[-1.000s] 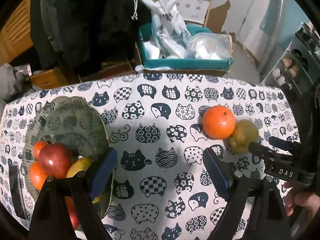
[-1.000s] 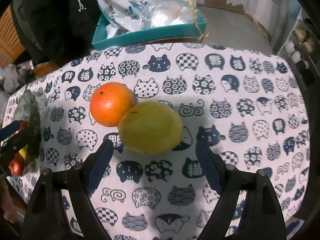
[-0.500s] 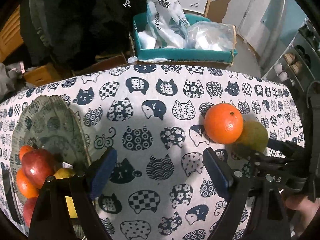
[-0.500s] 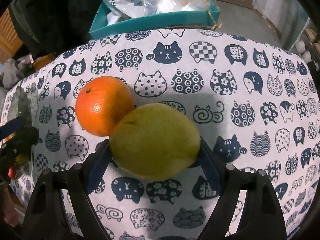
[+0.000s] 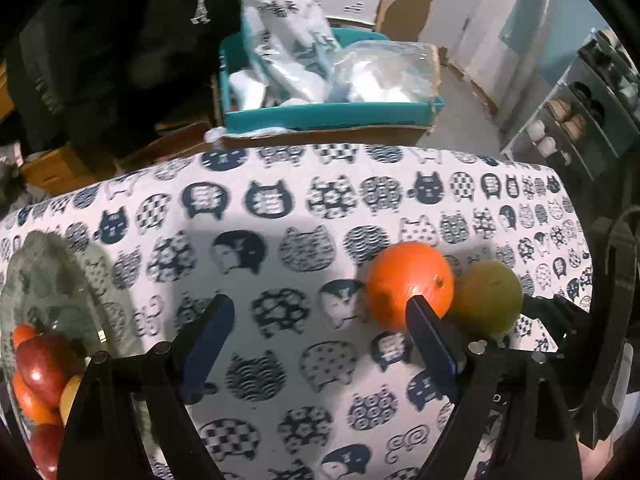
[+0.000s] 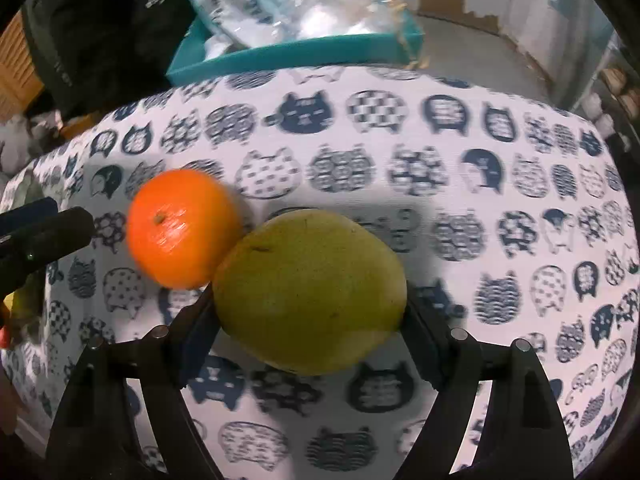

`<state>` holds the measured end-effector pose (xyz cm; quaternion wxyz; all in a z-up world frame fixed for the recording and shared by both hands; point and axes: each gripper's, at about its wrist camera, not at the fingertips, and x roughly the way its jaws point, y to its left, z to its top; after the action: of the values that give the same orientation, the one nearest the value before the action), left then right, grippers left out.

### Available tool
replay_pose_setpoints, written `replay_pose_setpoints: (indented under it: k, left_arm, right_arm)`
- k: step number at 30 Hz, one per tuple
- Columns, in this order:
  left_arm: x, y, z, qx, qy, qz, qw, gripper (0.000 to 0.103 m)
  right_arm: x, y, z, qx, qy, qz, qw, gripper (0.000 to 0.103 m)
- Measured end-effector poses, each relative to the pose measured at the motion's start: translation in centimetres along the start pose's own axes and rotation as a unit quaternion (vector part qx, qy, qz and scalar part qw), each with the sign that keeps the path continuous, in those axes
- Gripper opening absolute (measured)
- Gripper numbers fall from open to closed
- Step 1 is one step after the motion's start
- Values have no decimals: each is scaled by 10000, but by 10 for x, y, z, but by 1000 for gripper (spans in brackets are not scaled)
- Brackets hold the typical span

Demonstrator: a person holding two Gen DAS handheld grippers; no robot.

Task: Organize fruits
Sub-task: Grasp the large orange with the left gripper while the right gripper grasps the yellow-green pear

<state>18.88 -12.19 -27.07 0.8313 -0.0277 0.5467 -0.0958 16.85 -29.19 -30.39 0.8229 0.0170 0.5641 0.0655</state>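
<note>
A green-yellow mango [image 6: 310, 292] lies on the cat-print cloth, touching an orange [image 6: 182, 228] on its left. My right gripper [image 6: 308, 332] has both pads against the mango's sides. In the left wrist view the orange [image 5: 408, 286] and mango [image 5: 488, 298] sit at the right. My left gripper [image 5: 316, 344] is open and empty over the cloth, left of the orange. A glass bowl [image 5: 52, 284] at the far left holds a red apple [image 5: 42, 364], oranges and a yellow fruit.
A teal box [image 5: 332, 114] with plastic bags stands beyond the table's far edge. A dark coat hangs at the back left. Shelves [image 5: 576, 120] stand at the right. The left gripper shows at the left edge of the right wrist view [image 6: 40, 232].
My right gripper has moved forward around the mango and its pads now touch both sides. My left gripper has moved right, away from the bowl and towards the orange.
</note>
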Motion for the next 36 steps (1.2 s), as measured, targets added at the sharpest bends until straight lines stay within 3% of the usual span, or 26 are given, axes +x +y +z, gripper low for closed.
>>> replay_pose_setpoints:
  k: [10,18,24,36]
  left_arm:
    - [24,-36,5,278,147,-228,9992,89]
    - [49,-53,5,224,334,-274,9988,89]
    - [56,-57,4,173,362,-202,9990,70]
    - [33,-49,-4,326,158,-106,9993,68]
  right_arm:
    - [-16,-52,-7,629,-165,-341,9973,82]
    - [-19,-59,-8,655,-199,-450,9966,82]
    - [-20,-56,-10,567,-196,-413,9973,82]
    - [-39,-49,-6,516,-430,-459,9967,82]
